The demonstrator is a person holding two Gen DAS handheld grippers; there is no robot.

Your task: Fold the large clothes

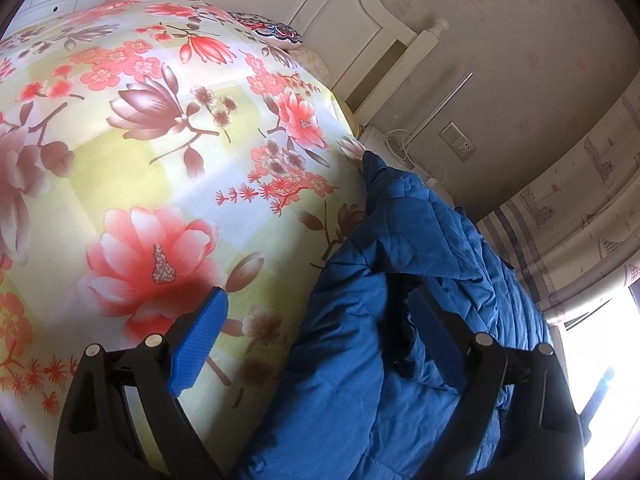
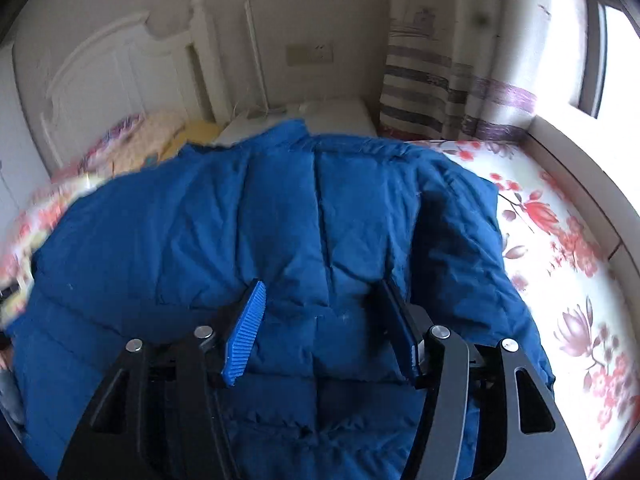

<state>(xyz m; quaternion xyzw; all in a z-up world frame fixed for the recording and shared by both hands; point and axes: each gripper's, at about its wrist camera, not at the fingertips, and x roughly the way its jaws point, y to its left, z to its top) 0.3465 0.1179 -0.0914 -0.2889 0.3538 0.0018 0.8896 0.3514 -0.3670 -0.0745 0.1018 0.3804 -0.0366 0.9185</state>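
A: What's around the blue quilted jacket [image 2: 280, 216]?

B: It lies on a bed under a floral bedspread [image 1: 160, 152]. White headboard [image 1: 304, 4] at the far end, a patterned pillow [image 1: 272, 34] just below it. In the right wrist view a white bedside unit [image 2: 332, 114] sits at 12 o'clock just past the collar, a striped curtain [image 2: 448, 80] at 1 o'clock, and a window [image 2: 608, 40] at 2 o'clock. Wall socket [image 2: 310, 54] is above the unit, with cables running beside it.

A: Anything in the way?

B: Nothing lying on the jacket. Left edge of that view is blurred, can't tell what's there.

A: Which way does it point?

B: Collar toward 12 o'clock, hem toward 6, so the long axis runs straight away from the right gripper [image 2: 324, 328]. It looks back side up, with a centre seam running up the middle. A sleeve [image 2: 480, 248] hangs down the 3 o'clock side.

A: Grippers?

B: Right gripper's jaws stand partly apart, hovering over the lower back panel; pads not pressing fabric. Left gripper [image 1: 320, 340] is spread wide, one finger over the bedspread and the other over a jacket fold, gripping nothing.

A: Edges, free room?

B: In the left wrist view the jacket sits at 4 o'clock near the bed's edge, with bare bedspread from 9 to 12. In the right wrist view there's a strip of bedspread at 3 o'clock, then a pale ledge [image 2: 580, 184] under the window.
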